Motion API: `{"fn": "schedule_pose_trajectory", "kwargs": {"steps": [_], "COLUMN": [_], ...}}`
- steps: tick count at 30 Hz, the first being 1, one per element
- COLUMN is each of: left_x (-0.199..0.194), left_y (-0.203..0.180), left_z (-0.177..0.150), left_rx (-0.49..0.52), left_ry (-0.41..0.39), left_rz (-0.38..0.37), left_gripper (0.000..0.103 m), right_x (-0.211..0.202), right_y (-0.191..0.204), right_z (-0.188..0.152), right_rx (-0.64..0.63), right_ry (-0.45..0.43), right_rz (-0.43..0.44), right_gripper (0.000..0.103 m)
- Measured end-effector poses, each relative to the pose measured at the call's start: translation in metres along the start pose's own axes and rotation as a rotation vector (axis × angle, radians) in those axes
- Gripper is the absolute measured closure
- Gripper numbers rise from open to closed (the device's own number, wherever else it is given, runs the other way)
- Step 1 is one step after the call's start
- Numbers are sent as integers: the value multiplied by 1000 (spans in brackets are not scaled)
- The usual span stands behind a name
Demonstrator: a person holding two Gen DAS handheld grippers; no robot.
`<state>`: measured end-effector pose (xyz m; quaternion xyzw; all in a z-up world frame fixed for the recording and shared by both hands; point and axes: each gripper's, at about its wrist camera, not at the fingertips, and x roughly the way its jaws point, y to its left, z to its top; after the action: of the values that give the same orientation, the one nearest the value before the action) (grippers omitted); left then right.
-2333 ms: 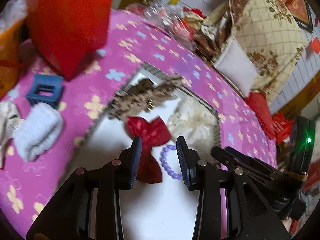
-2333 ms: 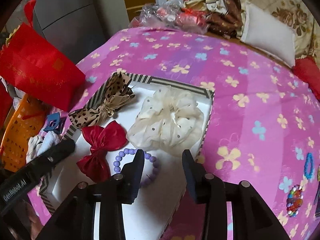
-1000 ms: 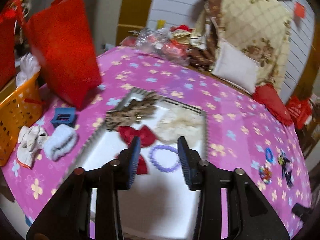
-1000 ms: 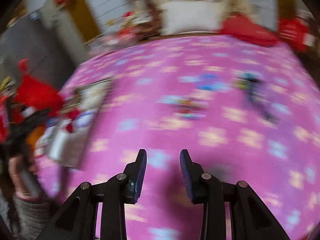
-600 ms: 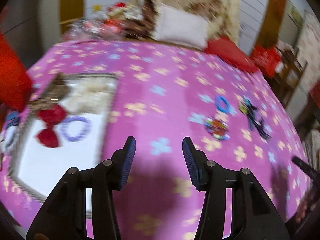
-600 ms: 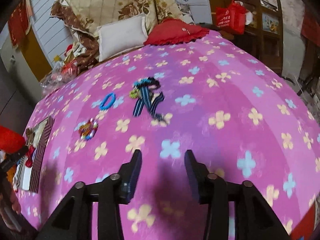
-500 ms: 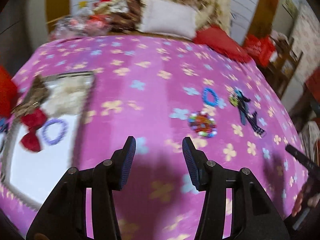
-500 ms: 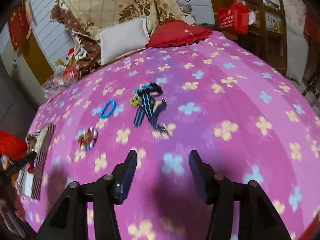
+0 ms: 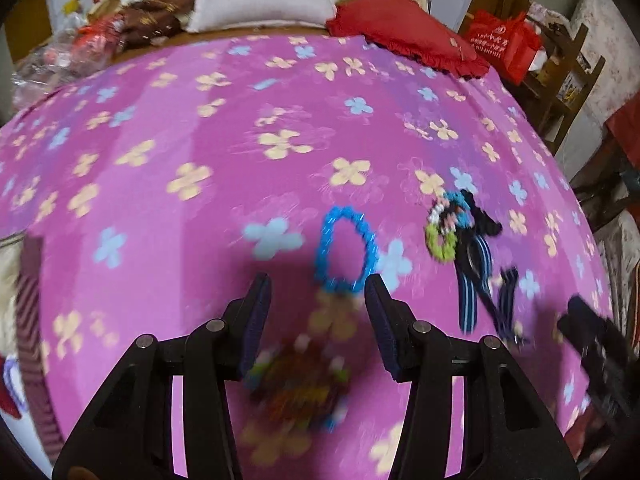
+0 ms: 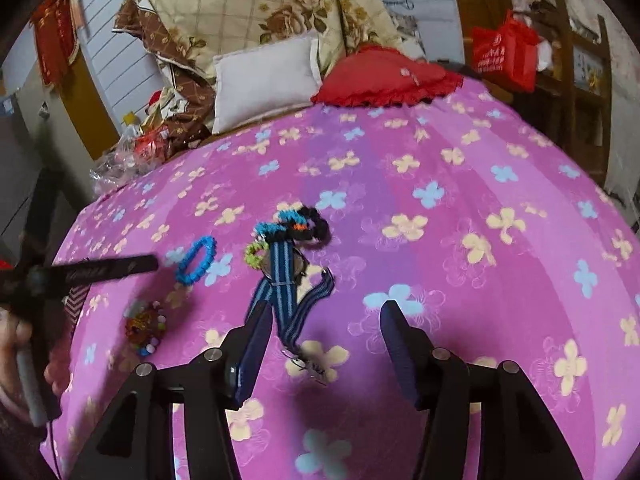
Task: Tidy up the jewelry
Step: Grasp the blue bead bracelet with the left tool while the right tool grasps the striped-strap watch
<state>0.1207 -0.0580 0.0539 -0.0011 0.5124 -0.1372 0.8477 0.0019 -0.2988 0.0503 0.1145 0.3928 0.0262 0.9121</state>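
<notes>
On the pink flowered cloth lie a blue bead bracelet (image 9: 346, 250) (image 10: 197, 260), a multicoloured bead bracelet (image 9: 302, 390) (image 10: 146, 326), a striped-strap watch (image 10: 286, 280) (image 9: 474, 276) and small hair ties (image 10: 294, 226). My left gripper (image 9: 318, 320) is open and empty, low over the multicoloured bracelet, the blue one just beyond its tips. My right gripper (image 10: 324, 344) is open wide and empty, with the watch strap near its left finger. The striped tray (image 9: 34, 336) shows at the far left.
A white pillow (image 10: 264, 80) and a red cushion (image 10: 384, 76) lie at the bed's far edge. Wrapped packets (image 10: 144, 144) sit back left. A red bag (image 10: 504, 56) and wooden shelves stand on the right.
Both grippers have left the tray and swung right across the bed. The left has come down close over the bracelets; the right has neared the watch and opened wider.
</notes>
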Motion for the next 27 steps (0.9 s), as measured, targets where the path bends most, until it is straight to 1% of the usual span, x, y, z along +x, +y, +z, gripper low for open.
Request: {"fn": "schedule_pose_trajectory", "kwargs": {"steps": [4, 7, 9, 13, 15, 17, 19, 20, 23, 25, 27], "left_x": [30, 44, 46, 47, 47, 48, 49, 50, 49, 47, 45], "left_y": [-11, -8, -4, -6, -7, -8, -8, -6, 0, -1, -5], "left_z": [12, 16, 21, 22, 21, 21, 22, 22, 21, 19, 16], "left_rx": [36, 36, 27, 51, 54, 51, 46, 31, -12, -4, 23], "left_ry": [45, 66, 51, 31, 19, 13, 19, 34, 59, 61, 46], "left_rz": [7, -4, -34, -50, -62, -67, -65, -68, -114, -112, -92], "left_gripper": [55, 55, 56, 56, 56, 56, 86, 96, 96, 96, 95], "right_x": [19, 32, 38, 53, 55, 57, 58, 58, 57, 57, 58], "right_y": [-5, -3, 2, 5, 7, 8, 10, 12, 13, 13, 17], "right_z": [-5, -8, -8, -7, -6, -6, -6, -6, -6, -6, -6], "right_rx": [-3, -13, -35, -37, -40, -36, -43, -53, -43, -40, -50], "right_ry": [55, 82, 87, 103, 94, 89, 84, 82, 83, 87, 87], "right_rz": [21, 43, 39, 61, 48, 57, 52, 45, 53, 64, 65], "right_gripper": [49, 49, 49, 49, 49, 50, 54, 55, 55, 55, 55]}}
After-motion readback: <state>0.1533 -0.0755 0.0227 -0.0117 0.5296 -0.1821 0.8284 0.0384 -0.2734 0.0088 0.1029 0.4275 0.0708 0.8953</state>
